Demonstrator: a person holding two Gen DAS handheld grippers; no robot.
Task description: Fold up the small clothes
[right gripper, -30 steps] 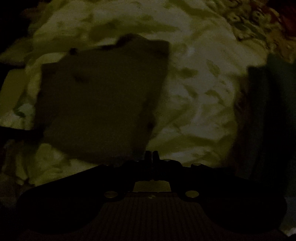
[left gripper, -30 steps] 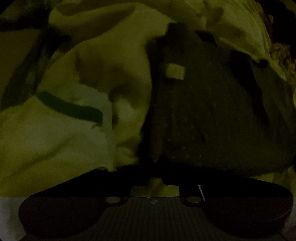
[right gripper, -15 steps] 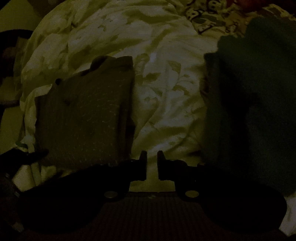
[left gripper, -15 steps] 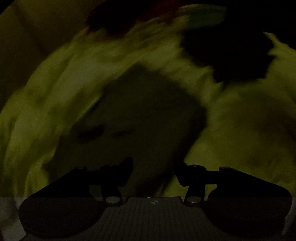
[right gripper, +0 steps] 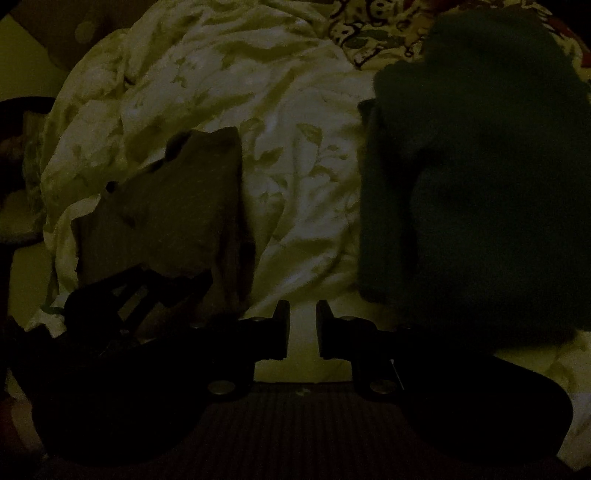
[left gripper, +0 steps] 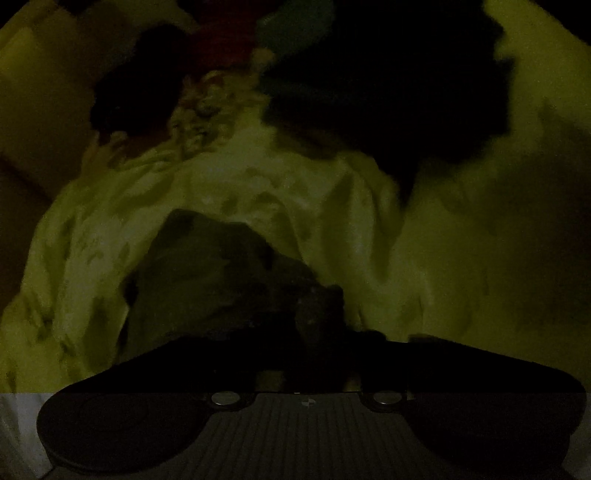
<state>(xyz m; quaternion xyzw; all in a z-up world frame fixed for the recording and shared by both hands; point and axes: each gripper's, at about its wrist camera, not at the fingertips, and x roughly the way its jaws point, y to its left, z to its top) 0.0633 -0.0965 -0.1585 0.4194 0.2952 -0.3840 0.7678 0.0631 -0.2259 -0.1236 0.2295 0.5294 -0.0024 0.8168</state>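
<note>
Left gripper now pinching folded brown garment, right gripper fingers spread.

Dim bedroom, rumpled leaf-print bedsheet, floral quilt

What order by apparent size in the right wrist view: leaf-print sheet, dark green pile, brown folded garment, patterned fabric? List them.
1. leaf-print sheet
2. dark green pile, though it lies close to the camera
3. brown folded garment
4. patterned fabric, only a strip showing at the top edge
</note>
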